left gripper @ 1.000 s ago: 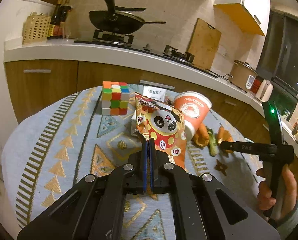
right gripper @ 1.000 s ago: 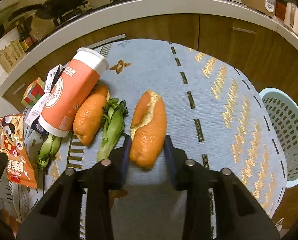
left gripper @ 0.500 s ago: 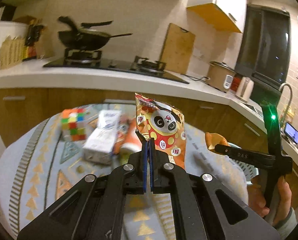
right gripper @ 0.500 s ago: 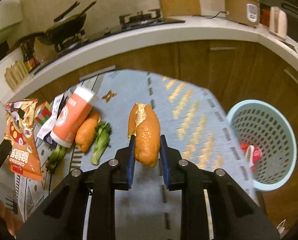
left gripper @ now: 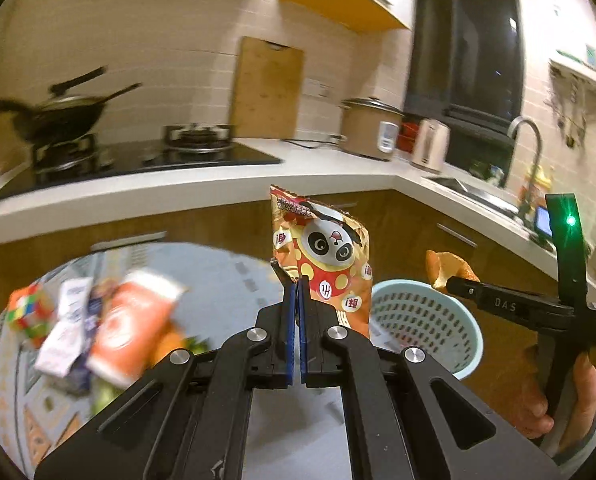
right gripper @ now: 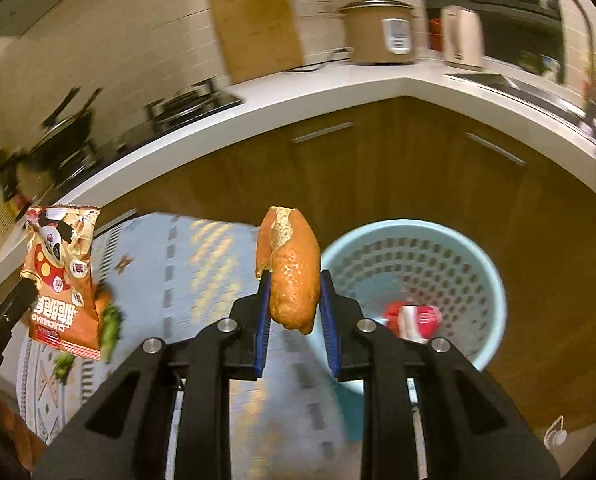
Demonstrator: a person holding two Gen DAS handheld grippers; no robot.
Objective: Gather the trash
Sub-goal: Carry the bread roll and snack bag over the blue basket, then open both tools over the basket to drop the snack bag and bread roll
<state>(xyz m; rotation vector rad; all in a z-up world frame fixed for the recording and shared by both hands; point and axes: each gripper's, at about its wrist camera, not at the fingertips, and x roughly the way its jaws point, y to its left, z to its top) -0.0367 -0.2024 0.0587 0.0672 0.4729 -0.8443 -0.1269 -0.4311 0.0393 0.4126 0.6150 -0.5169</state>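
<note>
A: Checking left gripper first. Fingers fully closed, pinching the lower edge of the panda snack bag. Bag stands upright above the fingers, clear of the surface.

B: Right gripper?

A: Fingers narrow, just been closing, blue pads pressed on both sides of the orange peel. Peel held upright, torn pale edge at the top. In the left view the peel tip shows at the end of the right gripper, with a hand on its handle.

B: Where's the bin?

A: Light blue perforated basket on the floor, just beyond and right of the right fingers. Peel sits near its left rim in that view, not over the middle. Red and white trash already lies at the bottom. Left view has the basket just behind and right of the snack bag.

B: What's left on the surface?

A: Blurred, but: orange paper cup on its side, white carton beside it, colour cube at the far left, some greens near the edge. Patterned cloth covers the surface.

B: Background?

A: White counter with hob and wok, cutting board against the wall, rice cooker, kettle, sink tap.
</note>
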